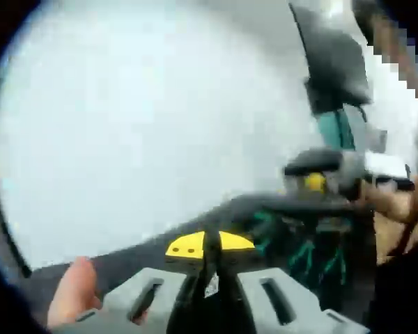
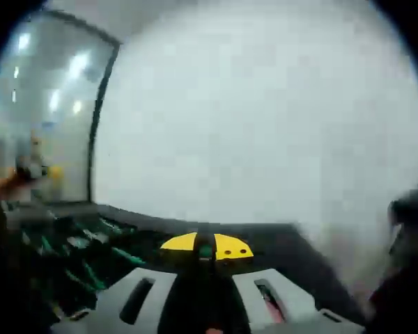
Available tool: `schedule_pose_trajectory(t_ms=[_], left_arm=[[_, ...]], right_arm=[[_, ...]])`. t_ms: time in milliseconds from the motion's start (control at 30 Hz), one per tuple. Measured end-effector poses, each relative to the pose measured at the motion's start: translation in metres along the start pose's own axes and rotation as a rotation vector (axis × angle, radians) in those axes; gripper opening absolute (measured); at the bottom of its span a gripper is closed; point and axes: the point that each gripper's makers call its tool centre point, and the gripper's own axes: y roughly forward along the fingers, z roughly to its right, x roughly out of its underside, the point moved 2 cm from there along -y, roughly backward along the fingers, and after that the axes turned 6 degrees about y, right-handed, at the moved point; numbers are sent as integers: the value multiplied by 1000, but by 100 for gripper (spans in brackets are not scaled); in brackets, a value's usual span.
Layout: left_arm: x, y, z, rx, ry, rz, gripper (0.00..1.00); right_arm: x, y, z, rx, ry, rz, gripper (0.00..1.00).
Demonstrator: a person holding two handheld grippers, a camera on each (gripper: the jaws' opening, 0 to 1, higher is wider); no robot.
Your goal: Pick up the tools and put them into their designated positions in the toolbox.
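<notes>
Toolbox down low in both views, dark tray with teal-green tools lying in it, all pretty blurry. Sits on a dark bench edge in front of a plain white wall.

Left hand-held gripper: jaws close together, yellow tips nearly meeting, something dark and thin running between them, but too smeared to call it a grip. Can't tell. Right hand-held gripper: same story, jaws pinched near each other over a dark strip, can't tell if clamped on anything. Also visible in the left gripper view, off to the right near the tray.

Handling guess: probably stiff metal shafts with smooth plastic handles, light, not fragile, a bit slippery. Best grabbed mid-handle, square across the jaws, so nothing swivels while lining up with a slot. Exact slots unreadable.
</notes>
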Motion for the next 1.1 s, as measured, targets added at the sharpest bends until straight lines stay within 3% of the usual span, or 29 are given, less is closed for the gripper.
schedule_pose_trajectory(t_ms=[33, 67, 100, 133, 167, 200, 233, 267, 300, 333, 367, 433, 533, 600, 667, 700, 800, 867, 967, 1100], left_arm=[[-4, -19, -12, -67, -16, 52, 7], [-4, -47, -36, -196, -49, 114, 12], [0, -65, -48, -278, -62, 137, 16], [14, -89, -65, -377, -76, 140, 16], [28, -103, -75, -449, -84, 114, 16], [56, -120, -88, -553, -125, 46, 16], [73, -131, -96, -613, -147, 6, 16], [93, -140, -101, -653, -170, -34, 16], [98, -142, -101, -664, -187, -45, 16], [114, -150, -105, -691, -227, -91, 16], [124, -154, -110, -703, -259, -130, 16], [140, -157, -118, -709, -290, -190, 16], [150, -148, -130, -654, -323, -221, 16], [157, -130, -126, -548, -271, -272, 17], [170, -113, -123, -480, -223, -364, 17], [181, -105, -118, -432, -210, -441, 17], [206, -102, -113, -440, -317, -584, 17], [211, -93, -108, -395, -312, -577, 17], [213, -82, -106, -347, -207, -553, 17], [229, -75, -110, -257, -249, -618, 17]], right_arm=[[17, -11, 15, 67, -6, -38, 5], [28, -18, 20, 97, 33, -68, 5], [40, -16, 24, 115, 62, -76, 4], [41, -14, 24, 95, 83, -151, 5], [29, -11, 21, 97, 132, -84, 5], [16, -9, 18, 105, 116, 10, 5], [15, -8, 15, 93, 59, 8, 5], [21, -6, 2, 48, -75, -39, 5], [29, -4, -9, 0, -115, -78, 5], [39, -3, -25, -74, -127, -122, 5], [41, -5, -31, -96, -124, -131, 5], [35, -7, -35, -104, -169, -105, 6], [38, -7, -35, -104, -185, -118, 6], [37, -9, -33, -96, -185, -119, 6], [37, -9, -31, -92, -174, -119, 6], [38, -9, -30, -89, -172, -123, 6], [46, -5, -27, -79, -183, -154, 6], [50, -5, -25, -65, -199, -178, 6], [52, -5, -18, -44, -166, -189, 6], [59, -5, -10, 1, -193, -226, 6]])
